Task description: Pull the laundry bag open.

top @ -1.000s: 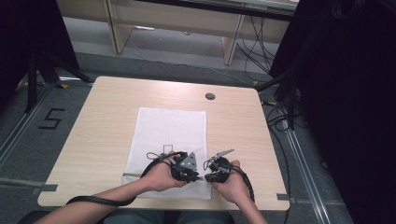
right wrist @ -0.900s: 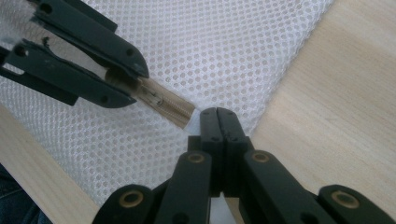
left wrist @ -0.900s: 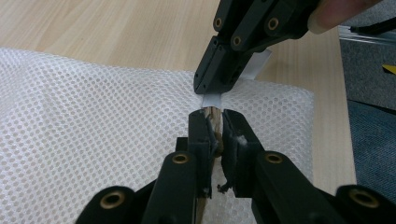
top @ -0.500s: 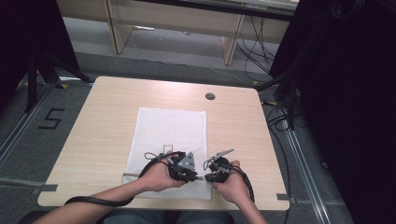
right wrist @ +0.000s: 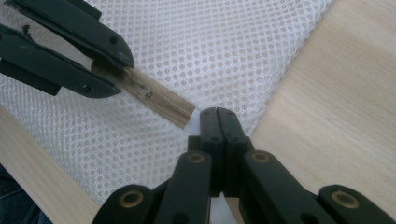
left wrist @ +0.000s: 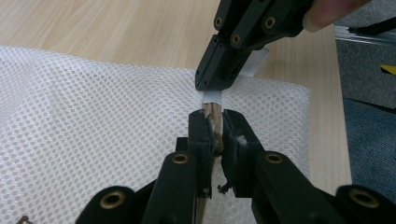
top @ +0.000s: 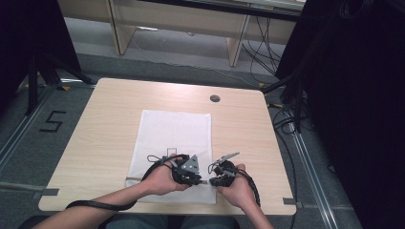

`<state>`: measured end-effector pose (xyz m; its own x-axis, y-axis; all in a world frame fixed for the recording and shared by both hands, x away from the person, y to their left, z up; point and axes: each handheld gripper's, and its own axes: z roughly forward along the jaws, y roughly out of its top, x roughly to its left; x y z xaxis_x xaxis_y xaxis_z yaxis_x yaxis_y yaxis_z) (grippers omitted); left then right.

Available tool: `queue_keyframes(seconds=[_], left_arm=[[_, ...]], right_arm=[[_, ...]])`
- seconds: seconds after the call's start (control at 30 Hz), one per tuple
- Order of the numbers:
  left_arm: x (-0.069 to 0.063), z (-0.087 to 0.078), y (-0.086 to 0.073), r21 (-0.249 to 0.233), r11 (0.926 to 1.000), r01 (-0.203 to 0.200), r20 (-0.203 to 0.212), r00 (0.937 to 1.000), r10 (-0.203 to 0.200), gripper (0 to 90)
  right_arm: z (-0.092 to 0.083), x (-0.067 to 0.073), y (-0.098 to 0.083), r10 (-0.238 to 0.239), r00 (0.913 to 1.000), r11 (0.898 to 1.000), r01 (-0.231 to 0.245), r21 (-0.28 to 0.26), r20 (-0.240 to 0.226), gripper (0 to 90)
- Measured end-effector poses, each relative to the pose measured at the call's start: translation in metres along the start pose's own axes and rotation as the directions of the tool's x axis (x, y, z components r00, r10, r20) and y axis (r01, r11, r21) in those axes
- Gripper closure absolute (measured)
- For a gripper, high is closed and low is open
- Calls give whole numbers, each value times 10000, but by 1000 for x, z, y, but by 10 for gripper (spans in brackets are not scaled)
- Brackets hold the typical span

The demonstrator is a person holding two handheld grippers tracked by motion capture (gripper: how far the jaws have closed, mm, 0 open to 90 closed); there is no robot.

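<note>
The white mesh bag [top: 174, 152] lies flat on the wooden table [top: 105, 124], near the front edge. The left gripper [left wrist: 215, 128] pinches the bag's tan zipper [right wrist: 156, 98] — the right gripper [right wrist: 217, 114] is pressed together on a small white tab [left wrist: 212, 96] at the zipper's end.

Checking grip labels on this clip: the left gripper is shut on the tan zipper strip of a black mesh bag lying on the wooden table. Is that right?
Not quite: the mesh bag is white, not black, as the left gripper view shows. The rest holds: the left gripper is shut on the tan zipper strip, and the bag lies on the wooden table.
</note>
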<state>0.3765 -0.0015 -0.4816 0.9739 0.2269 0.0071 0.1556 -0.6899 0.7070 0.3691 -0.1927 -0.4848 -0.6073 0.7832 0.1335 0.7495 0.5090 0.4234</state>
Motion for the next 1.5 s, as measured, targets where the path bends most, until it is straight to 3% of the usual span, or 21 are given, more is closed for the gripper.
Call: queue_keyframes(seconds=[0.53, 0.77, 0.83, 0.87, 0.97, 1.2, 1.23, 1.3, 1.33, 1.5], left_arm=[[1, 0, 0, -75, 10000, 25, 107, 9999, -24, 820], [0, 1, 0, -76, 9999, 109, 89, 9999, -109, 820], [0, 0, 0, -69, 9999, 103, 105, 9999, -102, 820], [0, 0, 0, -80, 9999, 117, 101, 9999, -116, 819], [0, 0, -1, -100, 10000, 5, 43, 10000, -4, 819], [1, -1, 0, -45, 10000, 6, 98, 10000, -6, 820], [1, -2, 0, -32, 9999, 143, 108, 9998, -143, 820], [1, -3, 1, 6, 10000, -25, 76, 10000, 25, 820], [1, -3, 0, 8, 9999, 113, 85, 9999, -113, 820], [1, -6, -1, -3, 10000, -27, 40, 10000, 27, 820]], right_arm=[[0, -1, 0, -53, 10000, 10000, 53, -35, -46, 900], [1, -3, 1, -333, 9994, 9994, 332, -94, -100, 900], [1, -3, 1, -327, 9994, 9994, 326, -80, -96, 900], [0, 0, 1, -2, 10000, 10000, 3, 63, -36, 900], [-1, 0, 1, 123, 9999, 9997, -124, 220, 43, 900], [-1, 0, 2, 114, 9999, 9997, -115, 234, 66, 900], [0, -1, 2, -124, 9999, 9999, 124, 79, -4, 900], [0, -1, 2, -129, 9999, 9999, 129, 91, 8, 900], [0, -1, 2, -151, 9999, 9998, 151, 90, 20, 900], [0, -1, 2, -110, 9999, 9999, 110, 100, 6, 900]])
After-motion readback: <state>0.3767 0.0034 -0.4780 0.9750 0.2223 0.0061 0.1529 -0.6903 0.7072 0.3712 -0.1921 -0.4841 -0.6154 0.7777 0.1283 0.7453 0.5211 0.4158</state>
